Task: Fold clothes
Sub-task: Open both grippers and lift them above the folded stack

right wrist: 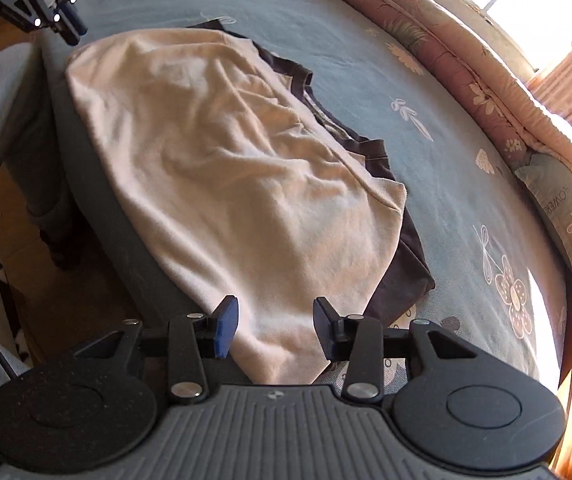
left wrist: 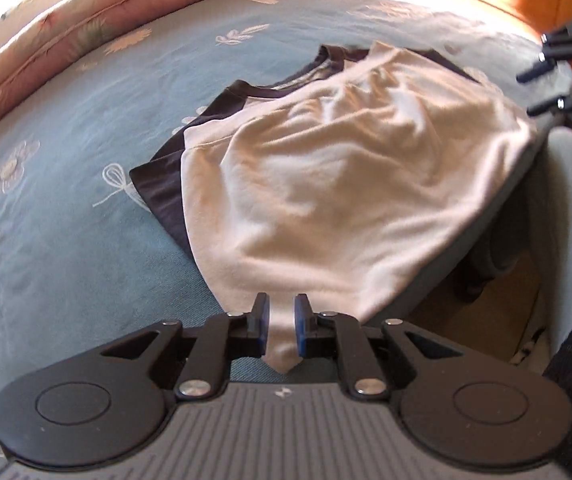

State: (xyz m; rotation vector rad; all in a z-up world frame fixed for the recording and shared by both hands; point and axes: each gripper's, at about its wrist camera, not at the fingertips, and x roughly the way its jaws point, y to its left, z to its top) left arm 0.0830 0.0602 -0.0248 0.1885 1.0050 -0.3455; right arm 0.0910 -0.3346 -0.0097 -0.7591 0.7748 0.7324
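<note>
While the cream shirt point(left wrist: 338, 184) lies spread over the near edge of the bed, both grippers sit at its corners.

Cream shirt: pale fabric, wrinkled, lying on top of a dark garment point(left wrist: 165, 188) whose sleeve and collar edges stick out at 9 to 11 o'clock in the left wrist view, and at 1 to 4 o'clock in the right wrist view.

Left gripper point(left wrist: 281, 326): at 6 o'clock in its own view, blue-padded fingers point(left wrist: 262, 320) drawn nearly together with a pointed corner of the cream shirt pinched between them; the corner's tip hangs just below the pads.

Right gripper point(right wrist: 275, 330): at 6 o'clock in its own view, fingers spread wide apart; a corner of the cream shirt lies between them, but the pads are not closed on it and I cannot tell whether either touches the cloth.

Bedspread point(left wrist: 65, 152): blue with pale flower and leaf prints, under both garments.

Quilt point(left wrist: 85, 28): pink floral, rolled along the far side, at 10 to 12 o'clock in the left wrist view.

Pillow point(right wrist: 562, 216): blue-grey, at 3 o'clock in the right wrist view, beside the quilt.

Floor point(left wrist: 498, 312): wooden, seen past the bed edge at 4 o'clock in the left wrist view.
</note>
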